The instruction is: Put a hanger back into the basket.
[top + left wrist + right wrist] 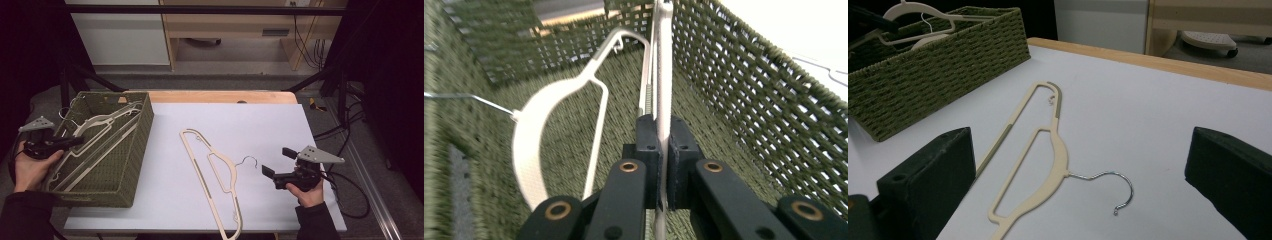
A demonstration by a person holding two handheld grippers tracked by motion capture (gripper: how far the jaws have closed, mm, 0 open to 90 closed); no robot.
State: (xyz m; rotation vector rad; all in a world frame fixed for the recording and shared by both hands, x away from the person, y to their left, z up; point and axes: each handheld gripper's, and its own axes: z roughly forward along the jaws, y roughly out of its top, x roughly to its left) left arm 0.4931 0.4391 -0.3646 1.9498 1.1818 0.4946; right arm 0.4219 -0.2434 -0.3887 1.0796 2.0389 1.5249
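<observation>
1. Black jaws of my left gripper [663, 165] are clenched on the thin cream bar of a hanger [664, 75], which runs upright between the pads in the left gripper view and carries on toward the far wall of the basket.
2. That held hanger sits inside the green woven basket [134, 150]; from the high view I see the left gripper [75, 142] reaching over the basket's left rim, with my left hand [31, 167] just outside it.
3. Beside the held bar lies a second cream hanger [531, 145], its curved shoulder resting on the basket floor and its wire hook pointing off to the left of the left gripper view.
4. Jaws of my right gripper [280, 161] stand released, wide apart, with nothing between them; in the right gripper view the two black pads frame the bottom corners.
5. Ahead of those open jaws a third cream hanger [212, 172] lies flat on the white worktop [260, 120], its metal hook [248, 161] turned toward the right gripper and near it, not touching.
6. This loose hanger lies apart from the basket, between it and my right hand [309, 192].
7. Basket stands at the left end of the worktop, with a strip of bare wood showing along the far edge.
</observation>
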